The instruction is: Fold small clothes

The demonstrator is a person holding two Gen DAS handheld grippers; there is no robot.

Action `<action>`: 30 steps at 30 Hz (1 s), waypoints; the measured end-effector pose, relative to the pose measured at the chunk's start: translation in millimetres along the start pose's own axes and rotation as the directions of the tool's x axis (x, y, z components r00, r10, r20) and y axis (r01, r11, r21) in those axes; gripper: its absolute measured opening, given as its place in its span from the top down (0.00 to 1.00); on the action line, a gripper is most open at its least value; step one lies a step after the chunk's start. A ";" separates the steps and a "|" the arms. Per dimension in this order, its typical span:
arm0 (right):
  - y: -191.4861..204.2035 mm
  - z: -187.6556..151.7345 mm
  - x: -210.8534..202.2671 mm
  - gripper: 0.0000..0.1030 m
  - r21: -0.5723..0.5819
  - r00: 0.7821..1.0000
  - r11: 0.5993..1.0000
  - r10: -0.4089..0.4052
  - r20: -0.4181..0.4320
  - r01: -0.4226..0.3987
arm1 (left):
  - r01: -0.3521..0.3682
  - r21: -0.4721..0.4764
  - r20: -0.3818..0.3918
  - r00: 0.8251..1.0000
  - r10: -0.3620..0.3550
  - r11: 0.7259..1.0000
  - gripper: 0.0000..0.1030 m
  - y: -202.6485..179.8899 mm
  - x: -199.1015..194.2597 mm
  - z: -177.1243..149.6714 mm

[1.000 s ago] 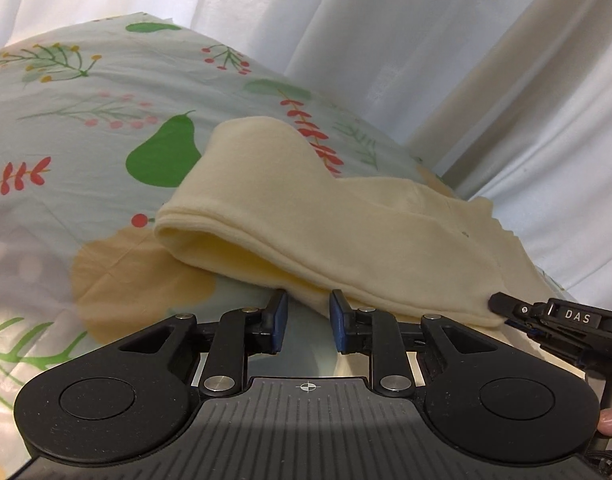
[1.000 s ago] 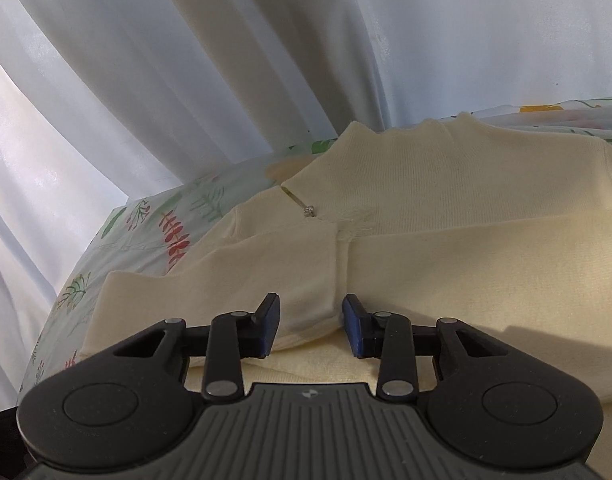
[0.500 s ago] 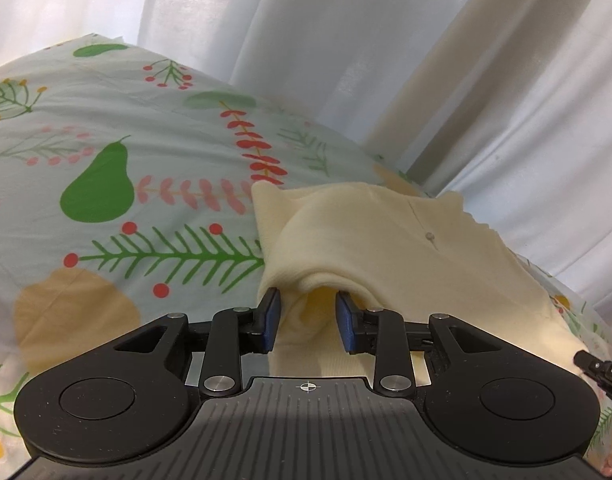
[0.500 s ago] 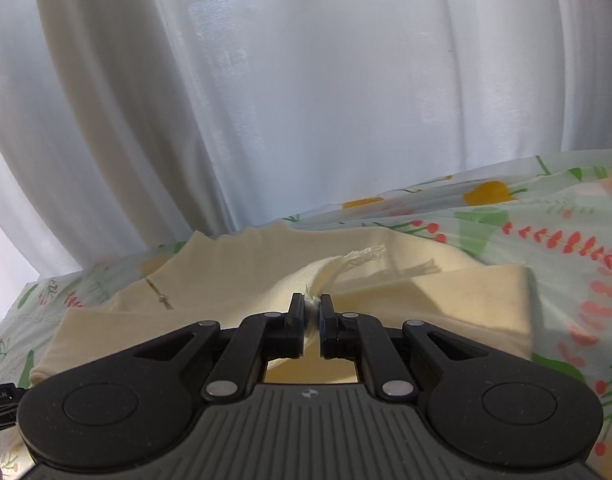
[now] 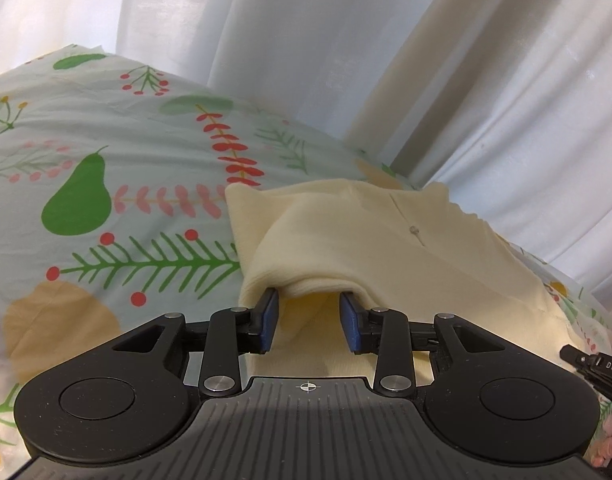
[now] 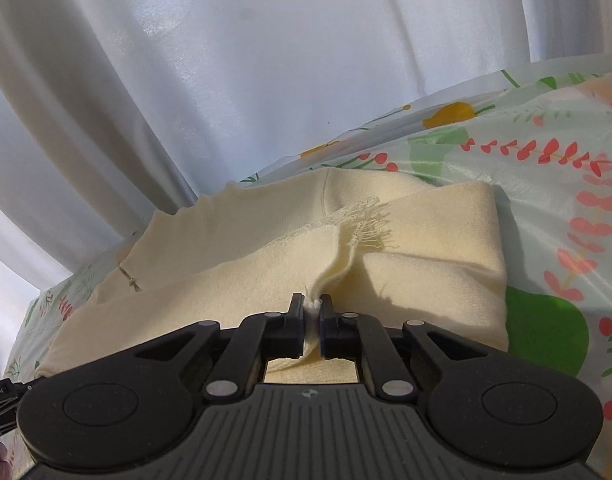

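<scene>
Presently the cream garment (image 5: 386,248) lies folded in layers on the floral bedsheet (image 5: 106,152) before white curtains (image 5: 306,40), with a frayed edge and a small stud near its neckline. Left gripper (image 5: 310,316) has its fingers parted, tips tucked under a raised fold. Right gripper (image 6: 313,307) has its fingers clamped on a pinched ridge of the cloth's frayed edge

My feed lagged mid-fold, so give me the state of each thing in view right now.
Left hand-held gripper: open, tips tucked under a fold of the garment.
Right hand-held gripper: shut on the garment's frayed edge.
Cream garment: partly folded, lying on the floral sheet.
Floral sheet: spread flat.
Curtain: drawn.
</scene>
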State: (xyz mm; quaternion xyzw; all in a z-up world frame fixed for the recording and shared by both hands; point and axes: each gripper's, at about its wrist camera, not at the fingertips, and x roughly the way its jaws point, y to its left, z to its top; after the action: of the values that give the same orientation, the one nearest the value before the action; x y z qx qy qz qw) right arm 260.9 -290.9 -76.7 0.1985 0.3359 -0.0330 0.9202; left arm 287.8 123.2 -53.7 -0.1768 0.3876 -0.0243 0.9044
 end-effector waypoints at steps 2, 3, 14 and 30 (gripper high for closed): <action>-0.3 3.5 -3.9 0.94 -0.023 0.996 0.997 -0.076 0.045 0.078 | 0.023 0.008 -0.024 0.999 -0.023 1.000 0.63 -0.2 1.4 -2.9; -4.0 4.4 -4.6 0.94 -0.012 0.994 0.995 -0.095 0.049 0.096 | 0.024 0.011 -0.029 0.999 -0.024 1.000 0.62 -0.4 1.8 -4.3; -57.1 -19.0 -61.2 0.42 0.416 0.983 0.893 0.180 0.025 -0.174 | 0.198 -0.027 -0.129 0.971 -0.200 0.980 0.53 -3.0 -14.5 -19.5; -60.4 -13.0 -1.6 0.92 0.470 0.995 0.878 0.104 -0.002 -0.091 | 0.142 -0.013 -0.148 0.979 -0.143 0.990 0.58 -23.1 33.7 -9.6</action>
State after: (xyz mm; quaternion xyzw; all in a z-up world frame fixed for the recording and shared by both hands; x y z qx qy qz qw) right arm 240.1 -341.5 -105.5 0.4322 0.3198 -0.0644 0.8407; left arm 306.7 92.5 -75.4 -0.2029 0.4401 -0.1016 0.8688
